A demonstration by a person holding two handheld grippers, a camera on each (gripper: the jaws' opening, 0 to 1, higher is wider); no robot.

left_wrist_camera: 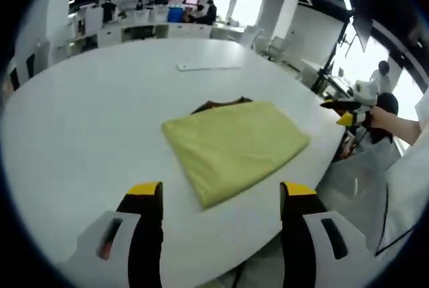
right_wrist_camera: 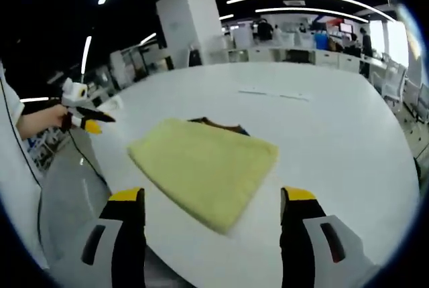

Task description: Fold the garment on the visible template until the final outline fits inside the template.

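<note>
Both tongs released, left tongs (left_wrist_camera: 222,194) and right tongs (right_wrist_camera: 212,202) before folded yellow garment (left_wrist_camera: 233,146) on white table (left_wrist_camera: 100,120).

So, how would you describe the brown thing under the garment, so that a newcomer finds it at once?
Start at the big white table and find the folded yellow-green garment lying flat on it. At the garment's far edge a dark brown strip peeks out from underneath. It is the one dark patch there, unlike the pale flat strip lying farther back.

Opposite near views, shared garment (left_wrist_camera: 234,147)
</note>
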